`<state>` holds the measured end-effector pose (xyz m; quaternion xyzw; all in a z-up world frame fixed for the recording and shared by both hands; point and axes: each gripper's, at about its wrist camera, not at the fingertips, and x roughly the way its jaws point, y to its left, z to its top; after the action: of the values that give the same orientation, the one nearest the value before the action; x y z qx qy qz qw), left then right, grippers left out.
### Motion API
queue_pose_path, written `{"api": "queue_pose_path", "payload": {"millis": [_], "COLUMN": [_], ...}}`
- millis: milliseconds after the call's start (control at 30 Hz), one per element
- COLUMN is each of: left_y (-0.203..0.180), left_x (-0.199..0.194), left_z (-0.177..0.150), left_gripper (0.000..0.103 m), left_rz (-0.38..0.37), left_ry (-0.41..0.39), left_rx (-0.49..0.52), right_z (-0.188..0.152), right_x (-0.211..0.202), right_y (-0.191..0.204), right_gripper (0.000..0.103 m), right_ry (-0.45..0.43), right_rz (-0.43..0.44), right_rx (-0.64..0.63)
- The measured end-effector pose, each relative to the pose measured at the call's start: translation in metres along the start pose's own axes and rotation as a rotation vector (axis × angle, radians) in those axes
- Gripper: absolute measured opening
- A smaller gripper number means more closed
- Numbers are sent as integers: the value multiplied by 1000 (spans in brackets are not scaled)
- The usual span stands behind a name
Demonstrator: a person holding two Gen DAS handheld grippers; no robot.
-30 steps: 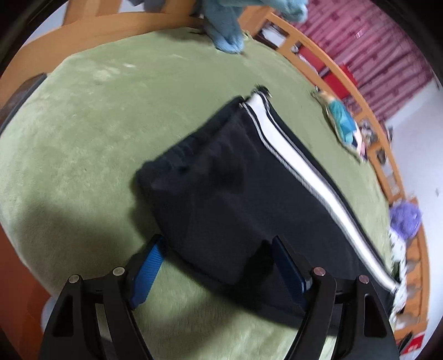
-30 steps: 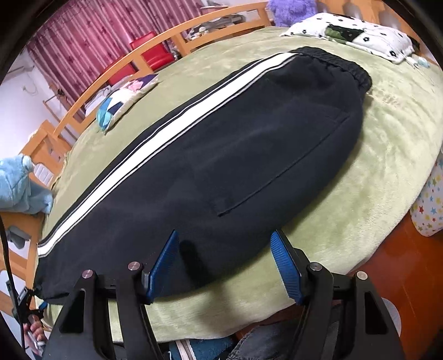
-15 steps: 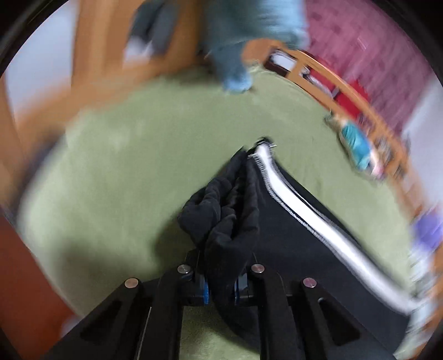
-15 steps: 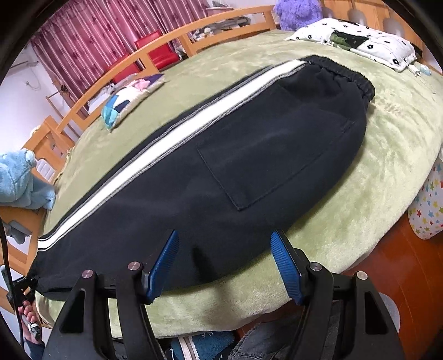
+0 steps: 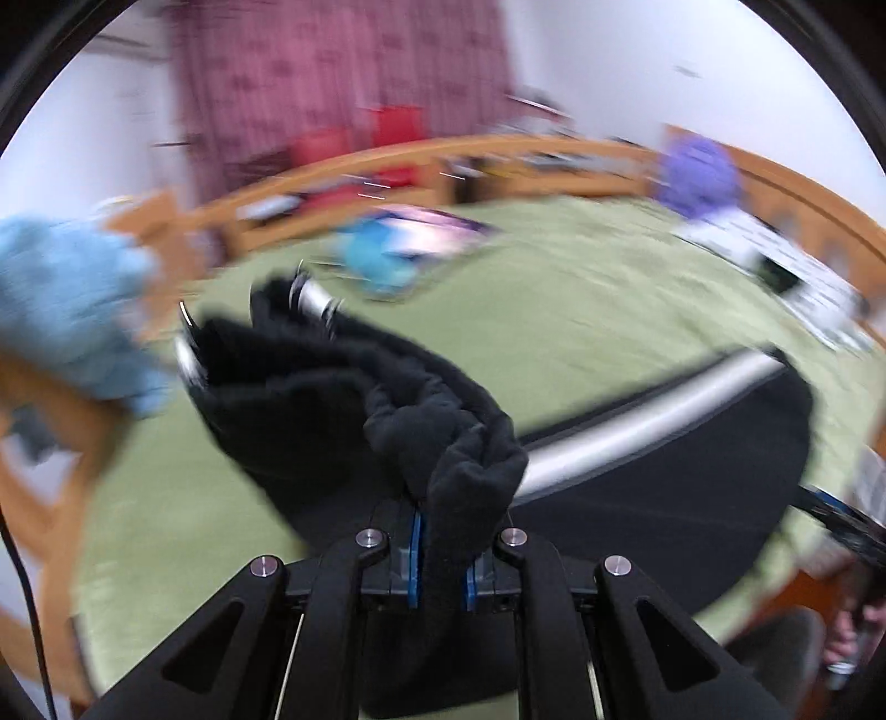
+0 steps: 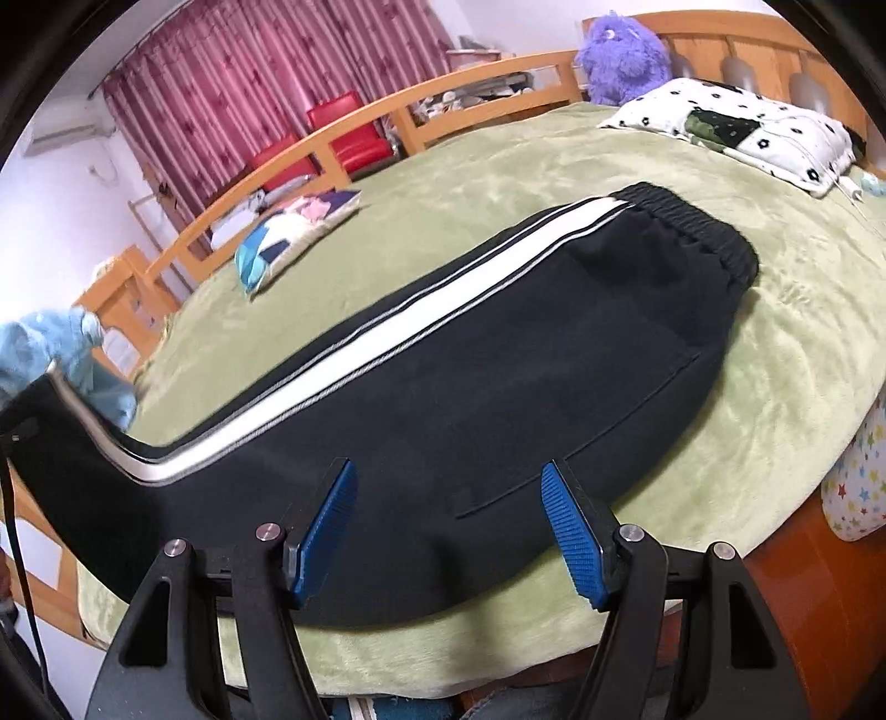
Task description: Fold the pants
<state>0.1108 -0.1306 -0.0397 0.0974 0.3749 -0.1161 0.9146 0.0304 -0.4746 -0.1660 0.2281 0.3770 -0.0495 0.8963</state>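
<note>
Black pants (image 6: 498, 354) with a white side stripe lie lengthwise on a green bed cover (image 6: 775, 310), waistband at the far right. My left gripper (image 5: 441, 559) is shut on the bunched leg end of the pants (image 5: 443, 443) and holds it lifted off the bed; the view is blurred. That raised end shows at the left edge of the right wrist view (image 6: 66, 437). My right gripper (image 6: 448, 531) is open and empty, hovering over the near edge of the pants around their middle.
A wooden bed rail (image 6: 354, 138) runs along the far side. A small patterned cushion (image 6: 293, 232), a white dotted pillow (image 6: 736, 127) and a purple plush toy (image 6: 620, 50) lie on the bed. Light blue fabric (image 6: 55, 354) hangs at the left. A starred cloth (image 6: 858, 487) is at the right.
My left gripper closed on the leg end of the pants, lifted it and swung it toward the waistband side. My right gripper stayed open and hardly moved.
</note>
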Motion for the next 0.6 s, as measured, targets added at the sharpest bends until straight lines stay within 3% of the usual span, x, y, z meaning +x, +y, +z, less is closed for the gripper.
{"api": "queue_pose_path", "payload": {"millis": [100,167,233,300,333,367,467,600], "left_y": [-60,-82,-86,-76,-68,-59,-16,45], "left_x": [36,61,74,69,63,56,36,34], "left_z": [-6,-15,-27,-33,-36,-39,-52,-68], "left_gripper": [11,26,34,47,63,72,72,72], "left_rz": [-192,-311,-382,-376,-351,-326,-218,-103], "left_ry": [74,158,221,192,161,131,53,67], "left_rx": [31,21,-37,-58,-48,-47,-89,-203], "right_z": [2,1,-1,-4,-5,-5,-6,-4], "right_x": [-9,-16,-19,-18,-15,-13,-2,18], "right_y": [-11,-18,-21,-20,-18,-16,0,32], "right_gripper": [68,68,68,68,68,68,68,70], "right_ry": [-17,-20,-12,-5,2,5,17,46], "right_rz": [-6,-14,-9,-12,-7,-3,54,169], "right_rx": [13,7,-5,-18,-32,-36,-43,-63]}}
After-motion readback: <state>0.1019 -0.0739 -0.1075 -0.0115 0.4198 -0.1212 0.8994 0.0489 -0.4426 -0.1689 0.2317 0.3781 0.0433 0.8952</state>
